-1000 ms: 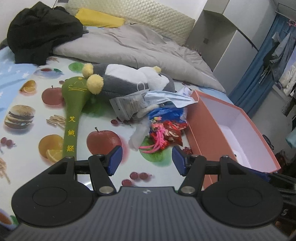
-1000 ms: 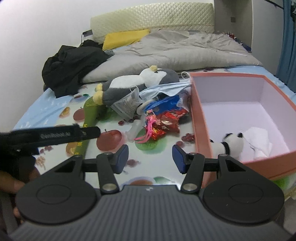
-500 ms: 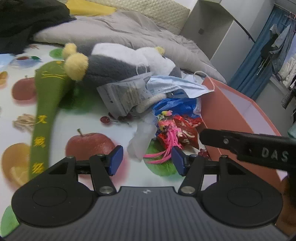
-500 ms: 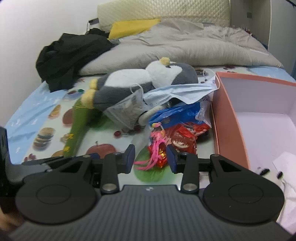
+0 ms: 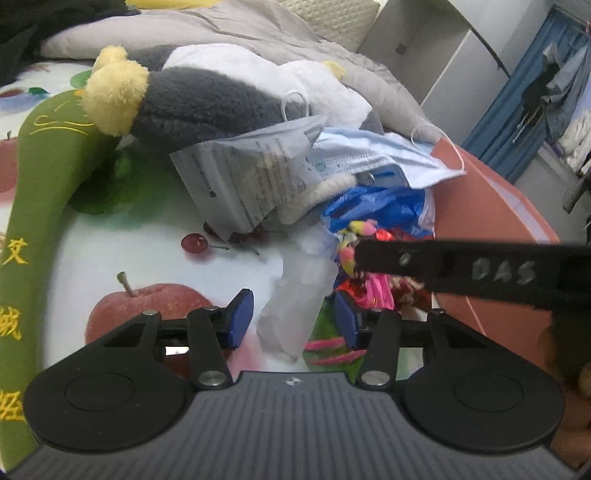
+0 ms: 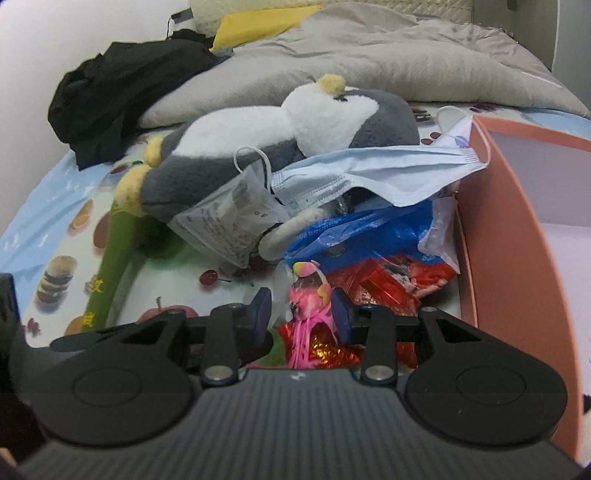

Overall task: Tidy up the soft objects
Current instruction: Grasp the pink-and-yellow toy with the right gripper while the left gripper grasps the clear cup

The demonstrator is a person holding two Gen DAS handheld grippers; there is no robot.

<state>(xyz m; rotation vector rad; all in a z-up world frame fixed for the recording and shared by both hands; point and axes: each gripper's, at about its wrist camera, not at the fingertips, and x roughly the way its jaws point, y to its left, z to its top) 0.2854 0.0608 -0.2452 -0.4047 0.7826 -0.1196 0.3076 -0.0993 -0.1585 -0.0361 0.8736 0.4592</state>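
Observation:
My left gripper (image 5: 292,320) hangs low over the fruit-print sheet, its jaws closing around a crumpled clear plastic bag (image 5: 295,295); the pads stand just off it. My right gripper (image 6: 302,312) straddles a pink doll toy (image 6: 308,301) lying on red foil wrappers (image 6: 399,280), with a gap at its left pad. One right gripper finger (image 5: 461,269) crosses the left wrist view. Behind lie a grey-and-white penguin plush (image 6: 280,147), a blue face mask (image 6: 369,170), a grey pouch (image 6: 229,221) and a green plush stick (image 5: 33,221).
A salmon-coloured open box (image 6: 491,221) stands right of the pile. A blue plastic bag (image 6: 362,229) lies under the mask. Further back on the bed are a grey duvet (image 6: 369,62), black clothes (image 6: 122,92) and a yellow pillow (image 6: 258,22).
Both grippers came forward and down to the pile. The right jaws narrowed around the pink toy, the left jaws narrowed slightly, and the right gripper's finger entered the left wrist view.

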